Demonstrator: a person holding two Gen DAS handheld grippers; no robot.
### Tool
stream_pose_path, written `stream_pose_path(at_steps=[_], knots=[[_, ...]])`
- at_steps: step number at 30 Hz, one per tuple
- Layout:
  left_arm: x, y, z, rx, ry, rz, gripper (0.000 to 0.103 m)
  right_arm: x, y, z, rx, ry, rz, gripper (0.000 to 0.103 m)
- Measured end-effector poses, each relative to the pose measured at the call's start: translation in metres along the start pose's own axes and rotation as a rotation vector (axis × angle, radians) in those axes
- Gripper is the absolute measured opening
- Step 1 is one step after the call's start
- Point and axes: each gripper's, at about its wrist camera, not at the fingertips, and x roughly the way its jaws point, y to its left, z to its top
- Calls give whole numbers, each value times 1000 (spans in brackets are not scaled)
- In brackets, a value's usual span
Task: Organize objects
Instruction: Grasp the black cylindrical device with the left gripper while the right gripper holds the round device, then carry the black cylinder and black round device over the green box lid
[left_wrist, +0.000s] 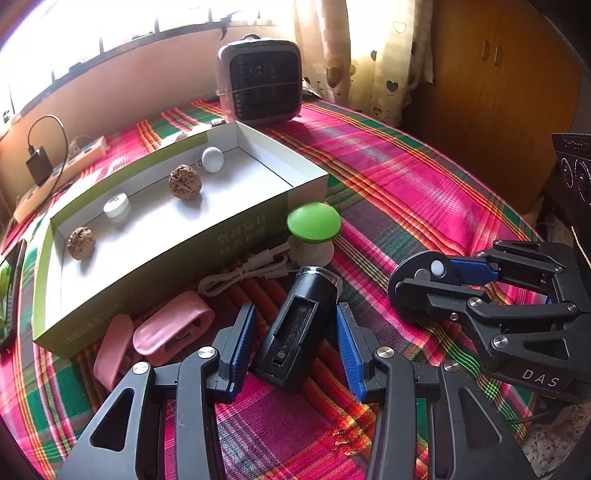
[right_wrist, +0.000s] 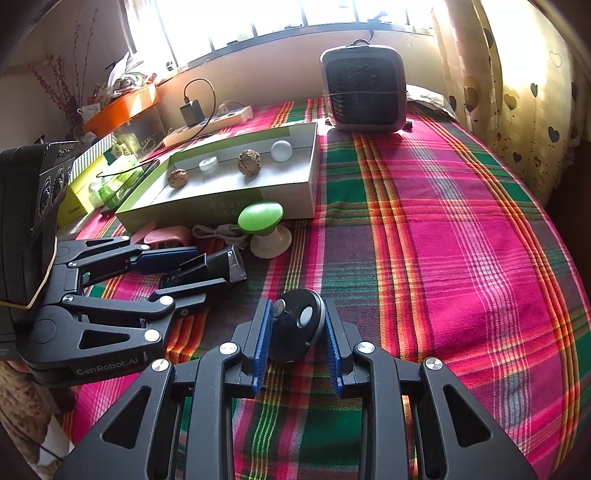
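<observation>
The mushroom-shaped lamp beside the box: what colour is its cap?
Bright green cap, clearest in the left wrist view.

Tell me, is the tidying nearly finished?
About halfway. Done: two walnuts, a white ball and a white cap sit in the box. In hand: the right gripper clamps a round black remote; the left gripper straddles a black device, jaws open. Left: green mushroom, cable, pink pieces.

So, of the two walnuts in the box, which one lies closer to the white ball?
The larger walnut, in the middle of the box, lies next to the white ball. The smaller walnut sits at the far left end, beyond the white cap.
</observation>
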Motion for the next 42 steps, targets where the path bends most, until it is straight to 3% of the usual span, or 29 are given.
stream_pose_path(at_steps=[5,8,42], knots=[[0,2,1,-9,-3,20,28,0,0,0,-1,-1,-1,28],[0,5,1,-17,-6,19,25,0,0,0,-1,-1,-1,28],[-8,9,-2,-52,-21,38,25,-2,0,2,-3,-2,-10,28]])
